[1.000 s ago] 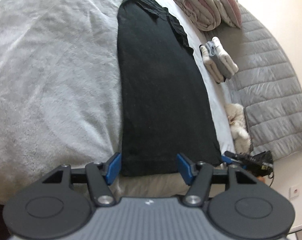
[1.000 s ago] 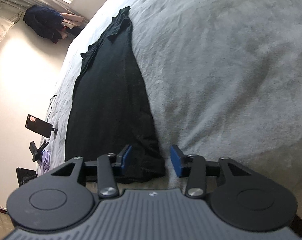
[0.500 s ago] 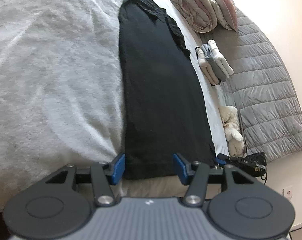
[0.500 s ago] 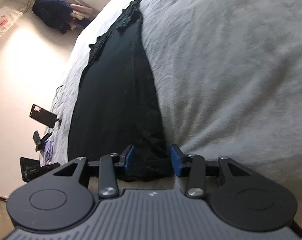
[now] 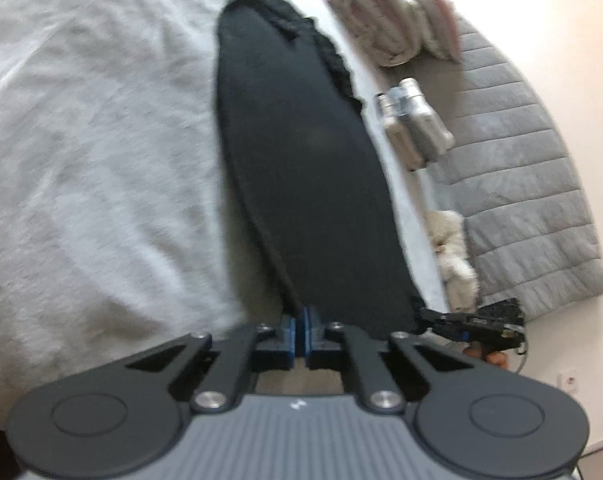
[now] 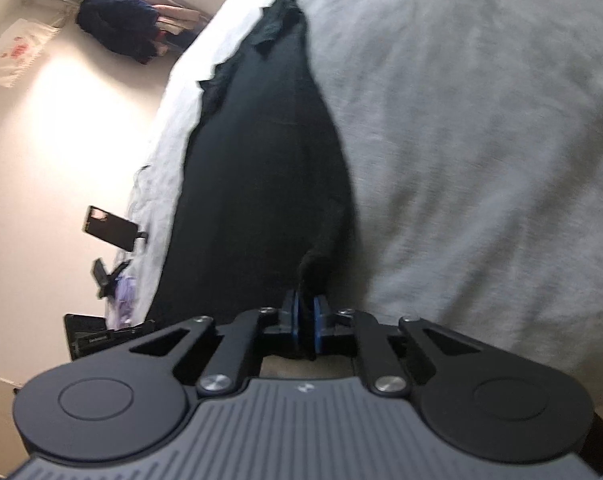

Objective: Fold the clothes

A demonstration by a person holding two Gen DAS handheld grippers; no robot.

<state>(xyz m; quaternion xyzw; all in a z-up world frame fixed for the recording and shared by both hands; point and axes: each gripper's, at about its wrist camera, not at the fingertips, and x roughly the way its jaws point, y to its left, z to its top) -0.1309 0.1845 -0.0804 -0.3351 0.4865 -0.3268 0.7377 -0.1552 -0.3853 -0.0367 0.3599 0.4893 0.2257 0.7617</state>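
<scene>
The grey blanket (image 5: 85,152) lies open and unoccupied across the left of the left wrist view. The black garment (image 5: 305,168) runs lengthwise away from the camera, its left edge straight and lifted slightly off the blanket near the camera. Right of the garment lie rolled bedding (image 5: 377,12), folded socks (image 5: 415,124), a plush toy (image 5: 451,248) and a quilted cover (image 5: 529,184).

The left gripper (image 5: 300,330) sits low at the near hem, its blue pads pressed together on the garment's near left corner.

In the right wrist view, the floor and a phone on a stand (image 6: 109,228) border the garment's left side; the blanket fills the right. The right gripper (image 6: 306,322) is clamped tight on a bunched fold of the near hem.
</scene>
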